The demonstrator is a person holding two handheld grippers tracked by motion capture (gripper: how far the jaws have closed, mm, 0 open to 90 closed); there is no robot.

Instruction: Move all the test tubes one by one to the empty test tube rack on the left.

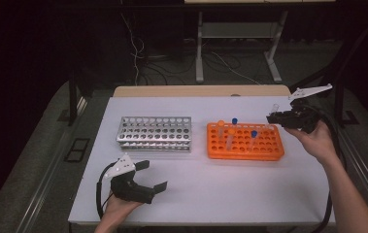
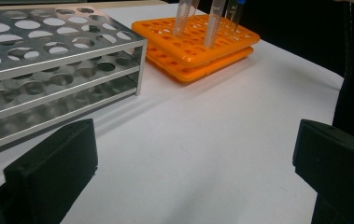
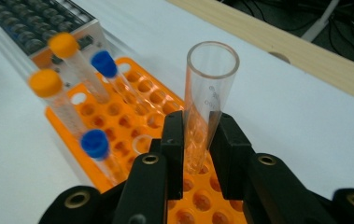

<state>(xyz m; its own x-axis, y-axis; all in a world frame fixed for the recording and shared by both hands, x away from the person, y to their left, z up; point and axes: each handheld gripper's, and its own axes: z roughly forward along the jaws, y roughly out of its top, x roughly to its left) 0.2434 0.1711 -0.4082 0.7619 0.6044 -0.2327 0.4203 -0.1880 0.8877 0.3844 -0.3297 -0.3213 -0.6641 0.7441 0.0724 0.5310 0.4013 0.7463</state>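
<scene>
Orange rack [image 1: 245,141] as landmark, standing on the white table [image 1: 210,184]. The right gripper [image 1: 275,118], at the rack's far right corner, has its jaws closed on an uncapped clear tube [image 3: 206,100]; the tube stands roughly upright between the jaws, its open mouth well above them and its lower part above the rack's holes. Four capped tubes stand in the rack: two orange-capped [image 3: 47,83] and two blue-capped [image 3: 95,143], all left of the held tube. A metal rack [image 1: 155,133] stands just left of the orange rack. The left gripper [image 1: 153,175], jaws wide apart and empty, rests near the table's front edge, well apart from the orange rack
</scene>
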